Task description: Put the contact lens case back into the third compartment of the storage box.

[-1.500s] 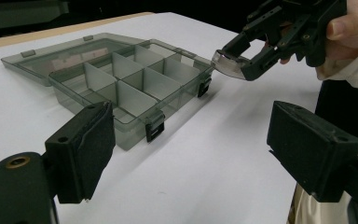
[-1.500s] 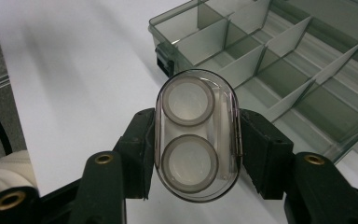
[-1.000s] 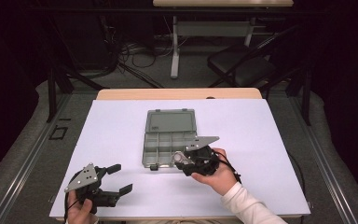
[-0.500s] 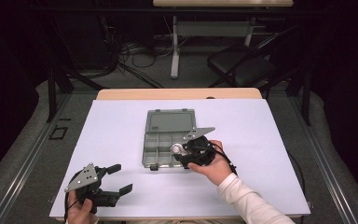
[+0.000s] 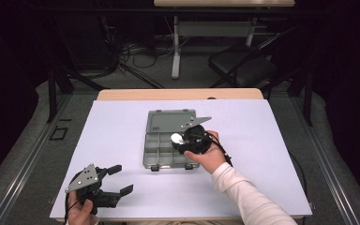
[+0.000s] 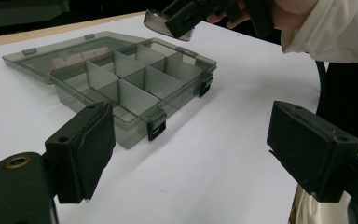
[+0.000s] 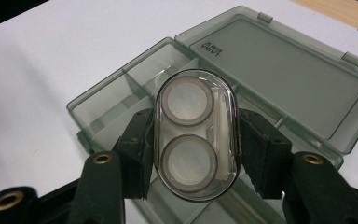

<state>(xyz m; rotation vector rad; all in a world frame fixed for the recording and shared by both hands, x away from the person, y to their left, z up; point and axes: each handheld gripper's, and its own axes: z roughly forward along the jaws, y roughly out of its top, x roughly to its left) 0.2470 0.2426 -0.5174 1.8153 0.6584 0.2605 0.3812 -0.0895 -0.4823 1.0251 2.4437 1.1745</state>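
Oval clear plastic case [image 7: 196, 135], smooth

The right claw [image 5: 183, 139] is clamped tight, arm stretched forward; the left claw [image 5: 120, 179] rests low, jaws apart.

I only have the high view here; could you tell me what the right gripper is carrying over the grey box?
Observer: A small clear oval case with two round wells; the right gripper is shut on its sides.
Operator: Thank you. Is the box holding anything?
Observer: The compartments of the box visible from the left gripper view look bare.
Operator: And the left gripper?
Observer: The left gripper is open, nothing between its pads, aimed at the box's latched front.
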